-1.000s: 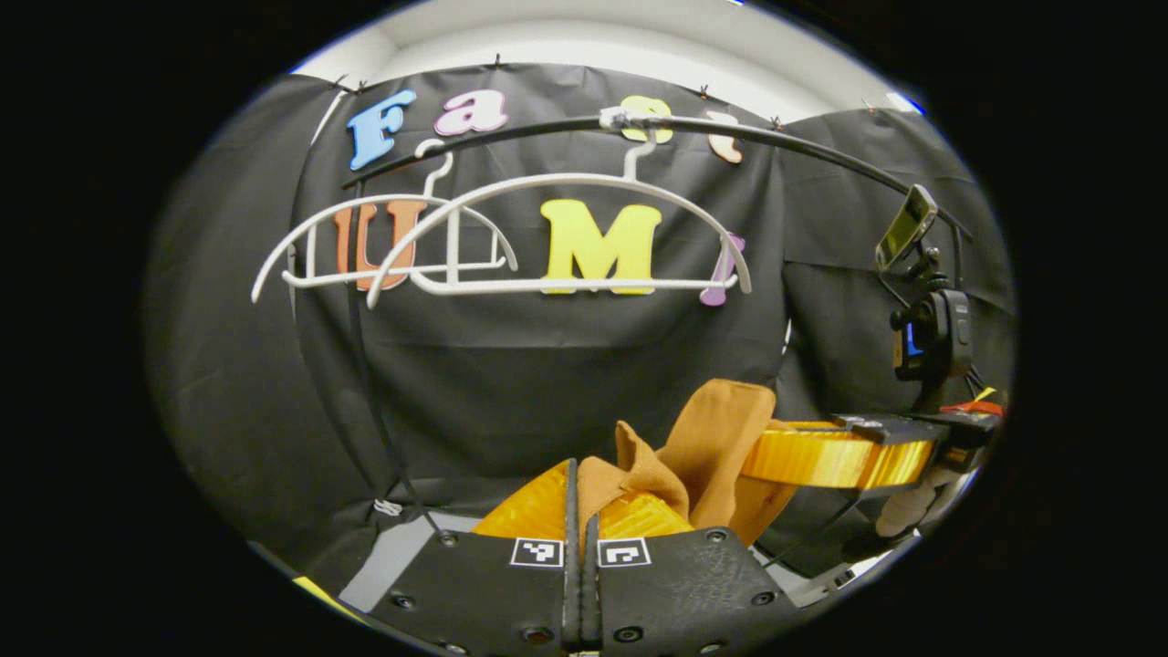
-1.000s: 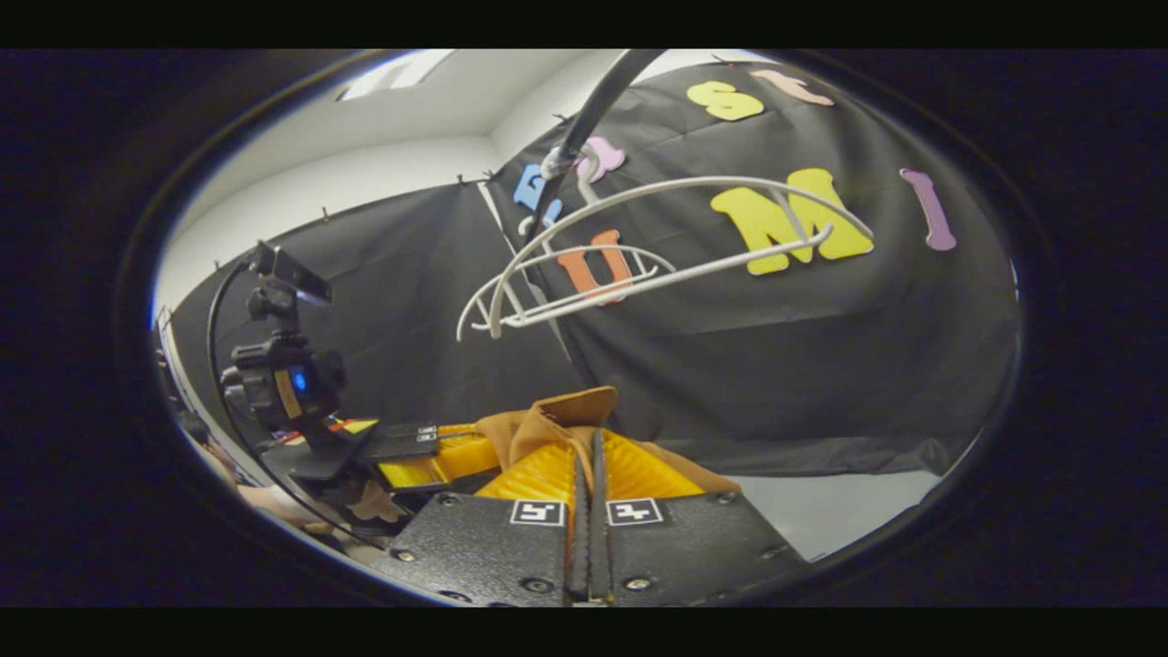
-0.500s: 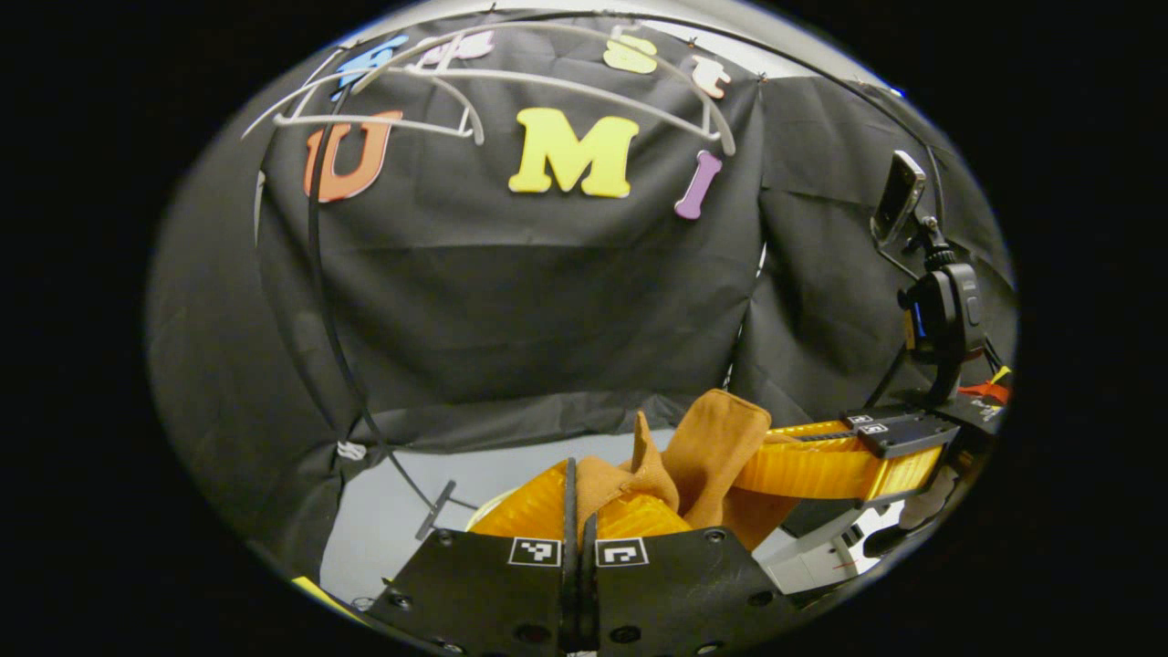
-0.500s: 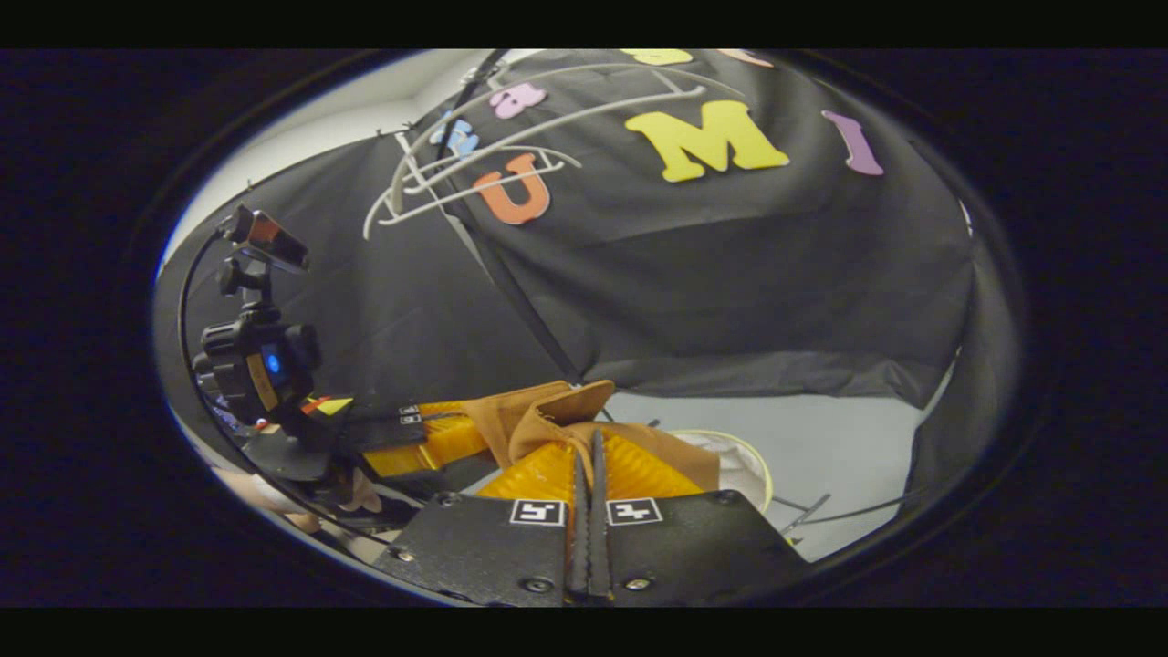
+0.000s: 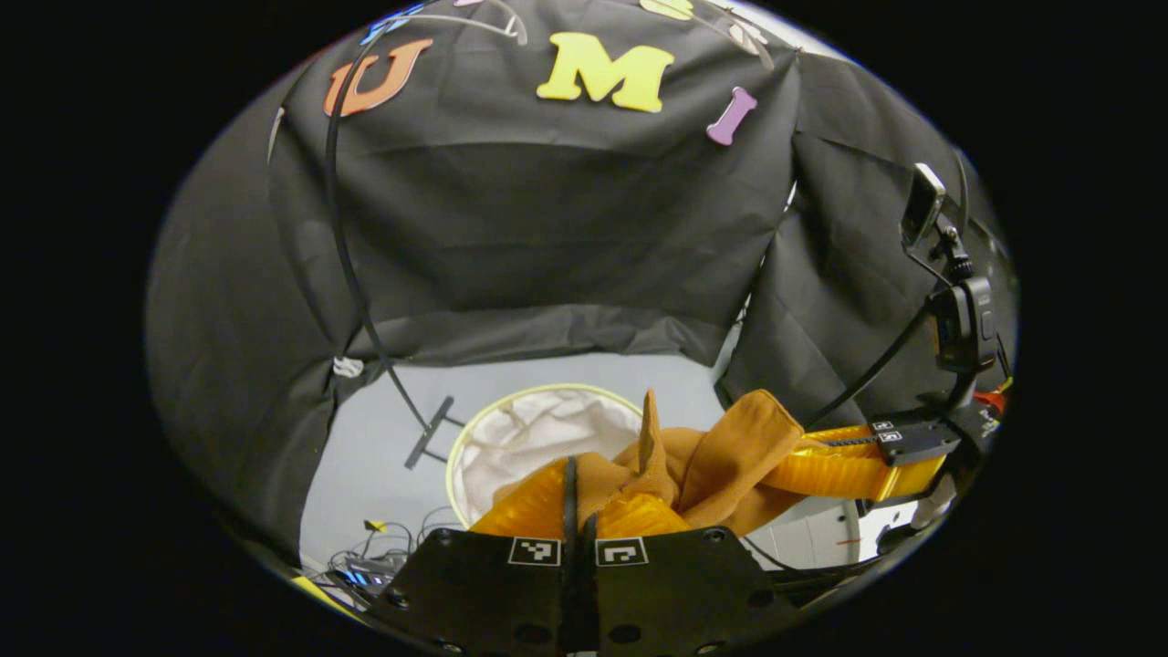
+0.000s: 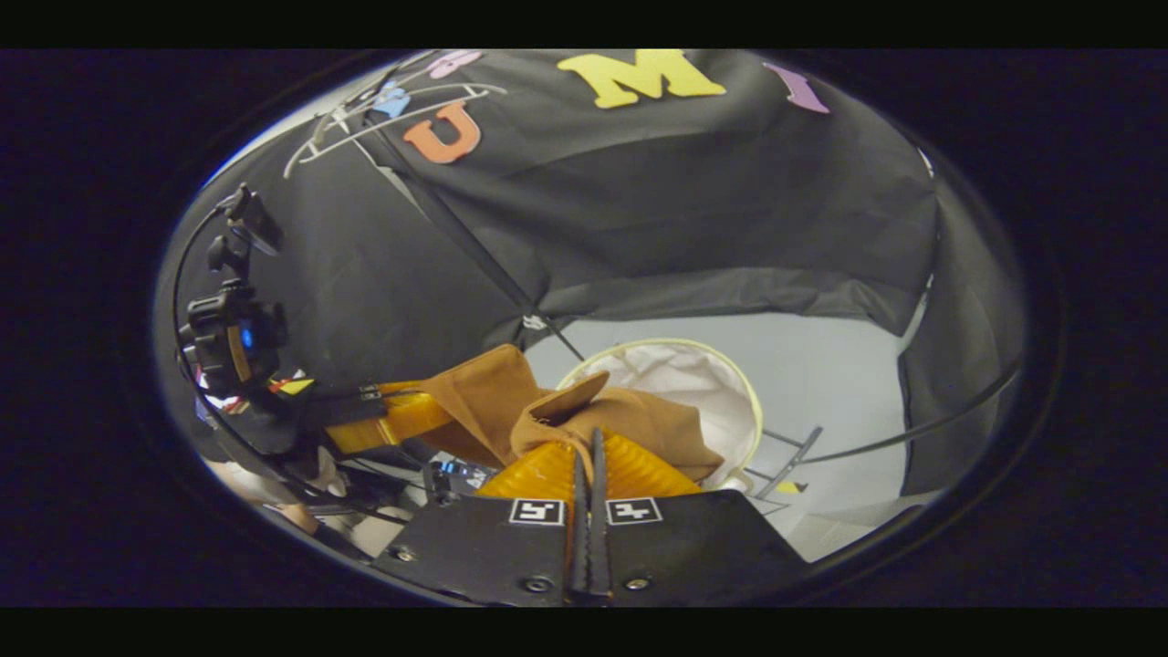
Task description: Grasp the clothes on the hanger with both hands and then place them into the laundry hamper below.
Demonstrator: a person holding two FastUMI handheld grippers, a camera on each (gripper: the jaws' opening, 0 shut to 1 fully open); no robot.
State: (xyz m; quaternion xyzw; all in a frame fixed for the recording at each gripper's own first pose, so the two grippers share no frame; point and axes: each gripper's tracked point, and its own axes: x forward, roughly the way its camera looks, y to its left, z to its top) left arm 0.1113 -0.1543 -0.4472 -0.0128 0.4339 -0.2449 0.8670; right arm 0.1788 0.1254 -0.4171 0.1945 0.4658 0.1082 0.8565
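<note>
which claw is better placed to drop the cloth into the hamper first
Right, probably. The right claw holds the cloth over the hamper opening; the left claw grips its end short of the rim.

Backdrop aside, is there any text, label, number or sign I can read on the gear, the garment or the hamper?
No readable text.
left hand-held gripper: two square coded markers, patterns rather than words.
right hand-held gripper: the same kind of markers.
brown garment and hamper: no print visible.
</note>
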